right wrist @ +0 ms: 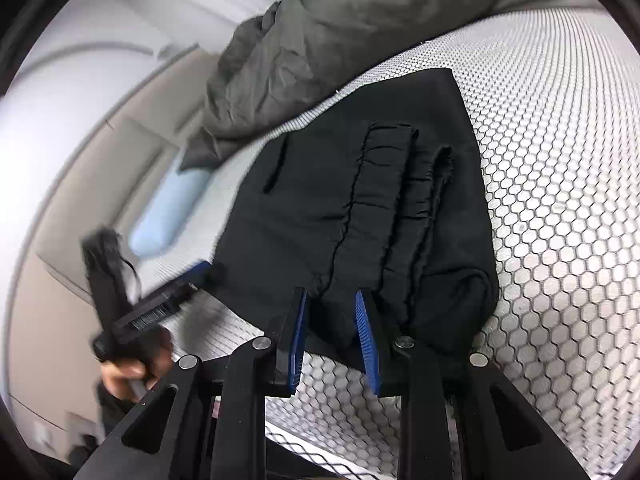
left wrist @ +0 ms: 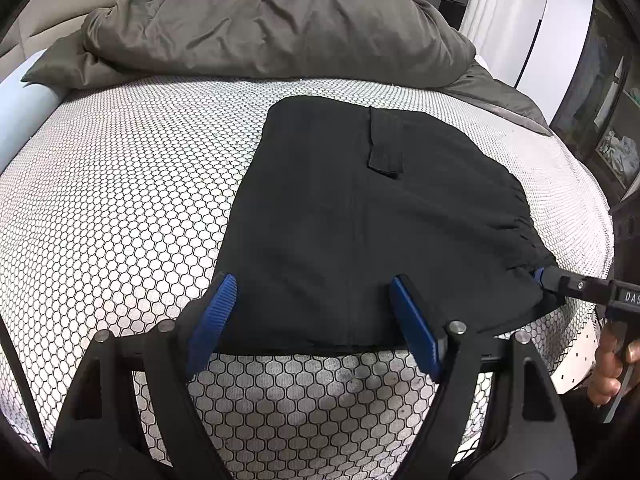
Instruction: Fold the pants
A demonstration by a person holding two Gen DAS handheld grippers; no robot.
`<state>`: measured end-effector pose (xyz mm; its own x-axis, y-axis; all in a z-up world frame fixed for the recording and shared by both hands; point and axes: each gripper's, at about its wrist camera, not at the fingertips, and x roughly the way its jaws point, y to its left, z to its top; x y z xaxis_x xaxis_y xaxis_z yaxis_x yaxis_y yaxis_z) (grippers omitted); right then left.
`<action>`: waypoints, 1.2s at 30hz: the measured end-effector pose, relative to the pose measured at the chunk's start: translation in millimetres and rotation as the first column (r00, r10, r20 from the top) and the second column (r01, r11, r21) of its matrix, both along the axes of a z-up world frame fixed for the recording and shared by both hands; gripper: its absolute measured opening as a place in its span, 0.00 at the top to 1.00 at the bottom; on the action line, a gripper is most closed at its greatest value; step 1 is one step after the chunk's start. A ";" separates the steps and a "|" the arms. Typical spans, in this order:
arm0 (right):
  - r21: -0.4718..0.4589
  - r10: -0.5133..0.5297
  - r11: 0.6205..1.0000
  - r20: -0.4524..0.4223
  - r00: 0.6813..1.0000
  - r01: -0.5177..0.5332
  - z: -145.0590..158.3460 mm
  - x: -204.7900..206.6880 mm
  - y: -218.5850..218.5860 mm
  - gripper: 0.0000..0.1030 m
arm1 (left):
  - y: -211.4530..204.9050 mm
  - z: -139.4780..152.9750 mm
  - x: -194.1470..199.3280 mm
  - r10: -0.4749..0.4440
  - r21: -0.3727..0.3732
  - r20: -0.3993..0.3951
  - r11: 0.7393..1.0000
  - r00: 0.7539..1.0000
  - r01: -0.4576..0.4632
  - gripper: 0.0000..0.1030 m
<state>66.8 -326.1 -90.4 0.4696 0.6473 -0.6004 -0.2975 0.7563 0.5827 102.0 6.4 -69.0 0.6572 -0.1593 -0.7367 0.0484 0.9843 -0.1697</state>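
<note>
Bed (left wrist: 120, 200) with dotted cover holds folded black pants (left wrist: 360, 220). Left gripper (left wrist: 316, 320) wide apart over near edge. Right gripper (right wrist: 332, 336) partly apart around waistband corner, low and flat.

A bed (left wrist: 120, 200) with a white, black-honeycomb-patterned cover carries the things. Folded black fabric pants (left wrist: 360, 220) lie flat on it. A rumpled grey-brown duvet (left wrist: 260, 20) is heaped at its far end.

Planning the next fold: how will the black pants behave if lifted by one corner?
The black pants will probably droop; they lie limp in soft layers. The gathered waistband looks thicker, so likely heavier. On the honeycomb mattress cover, they may drag rather than slide.
</note>
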 end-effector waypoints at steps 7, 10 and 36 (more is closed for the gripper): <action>-0.028 0.004 1.000 -0.004 1.000 -0.004 3.2 -2.6 -1.7 0.75 | -2.0 -1.5 0.1 -0.003 0.010 0.001 1.000 1.000 0.003 0.25; 0.020 0.011 1.000 -0.032 0.999 -0.010 -1.3 -3.0 -8.9 0.75 | -3.0 -1.3 0.3 0.000 0.011 0.001 1.000 1.000 0.000 0.25; 0.083 -0.036 0.996 -0.010 0.999 0.037 6.9 -10.2 -12.6 0.67 | -4.4 0.8 -3.5 -0.008 0.007 0.000 1.000 1.000 0.008 0.24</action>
